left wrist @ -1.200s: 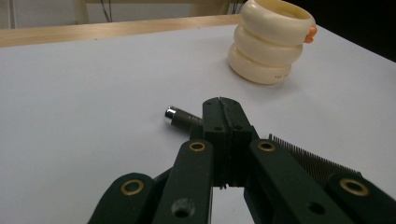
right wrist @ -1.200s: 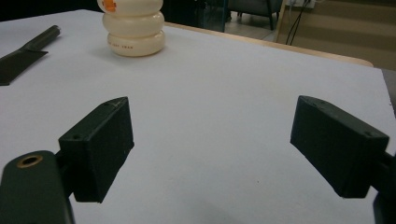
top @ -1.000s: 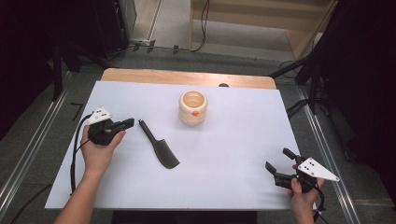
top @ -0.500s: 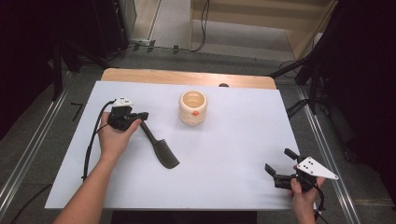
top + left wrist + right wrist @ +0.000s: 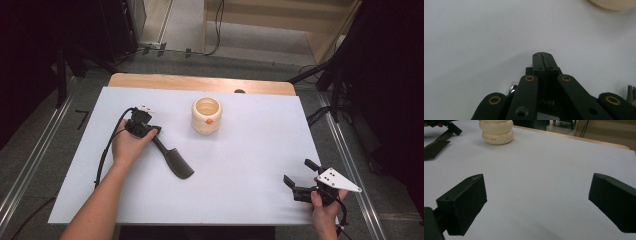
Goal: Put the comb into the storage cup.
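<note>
- My left gripper (image 5: 150, 131) has travelled from the table's left edge a second ago to the handle end of the black comb (image 5: 173, 160), which lies slantwise on the white table (image 5: 250, 150), left of centre and apart from the cream pot (image 5: 206, 115).
- In the left gripper view the fingers (image 5: 543, 62) are pressed flat together, with nothing visible between the tips; from above they sit at the handle, but I cannot tell whether they grip it.
- I judge the reach finished and the grasp still to be made.
- My right gripper (image 5: 300, 182) has not moved from the near right corner; its fingers (image 5: 464, 202) stand wide apart, holding nothing.
- The pot carries a small orange mark in the high view and a line of reddish print in the right gripper view, too small to read.
</note>
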A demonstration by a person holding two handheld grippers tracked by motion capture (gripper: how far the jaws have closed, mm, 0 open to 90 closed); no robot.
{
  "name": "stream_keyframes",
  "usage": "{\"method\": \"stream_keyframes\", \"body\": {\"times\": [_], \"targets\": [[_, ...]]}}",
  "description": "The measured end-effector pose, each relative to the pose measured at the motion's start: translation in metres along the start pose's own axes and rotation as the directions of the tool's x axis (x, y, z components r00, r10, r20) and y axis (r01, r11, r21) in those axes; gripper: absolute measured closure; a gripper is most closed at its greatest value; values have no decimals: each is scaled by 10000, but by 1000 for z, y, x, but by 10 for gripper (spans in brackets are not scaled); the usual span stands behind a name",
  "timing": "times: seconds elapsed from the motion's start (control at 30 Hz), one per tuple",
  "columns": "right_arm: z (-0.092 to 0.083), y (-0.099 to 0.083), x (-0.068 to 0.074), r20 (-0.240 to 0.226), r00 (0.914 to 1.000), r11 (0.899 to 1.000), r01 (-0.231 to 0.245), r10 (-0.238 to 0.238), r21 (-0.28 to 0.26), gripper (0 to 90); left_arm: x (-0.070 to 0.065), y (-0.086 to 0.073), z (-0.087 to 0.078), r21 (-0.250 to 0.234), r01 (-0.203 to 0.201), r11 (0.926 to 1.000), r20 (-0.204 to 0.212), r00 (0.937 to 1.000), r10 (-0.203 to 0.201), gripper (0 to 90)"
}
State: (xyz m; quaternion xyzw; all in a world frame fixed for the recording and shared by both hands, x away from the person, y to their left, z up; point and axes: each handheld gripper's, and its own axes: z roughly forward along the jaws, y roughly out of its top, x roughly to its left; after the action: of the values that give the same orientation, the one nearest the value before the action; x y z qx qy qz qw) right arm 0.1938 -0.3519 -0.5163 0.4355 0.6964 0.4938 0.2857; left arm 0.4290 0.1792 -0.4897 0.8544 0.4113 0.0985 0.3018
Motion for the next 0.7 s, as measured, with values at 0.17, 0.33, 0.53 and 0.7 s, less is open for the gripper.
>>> {"method": "stream_keyframes", "body": {"times": [0.17,0.33,0.53,0.7], "targets": [[0,0,0,-10,10000,10000,2,-2,31,1,-4,-3,-6,372,-323,9988,-112,9994,328,900],[0,0,0,-55,10000,10000,-27,27,85,1,-11,-4,-10,716,-716,9949,-39,9974,721,900],[1,0,-1,-58,10000,9999,-3,4,136,1,-16,-9,-15,1042,-1056,9889,60,9944,1056,900],[2,0,0,-55,10000,9998,-13,14,173,2,-16,-13,-20,1184,-1155,9862,209,9933,1138,900]]}}
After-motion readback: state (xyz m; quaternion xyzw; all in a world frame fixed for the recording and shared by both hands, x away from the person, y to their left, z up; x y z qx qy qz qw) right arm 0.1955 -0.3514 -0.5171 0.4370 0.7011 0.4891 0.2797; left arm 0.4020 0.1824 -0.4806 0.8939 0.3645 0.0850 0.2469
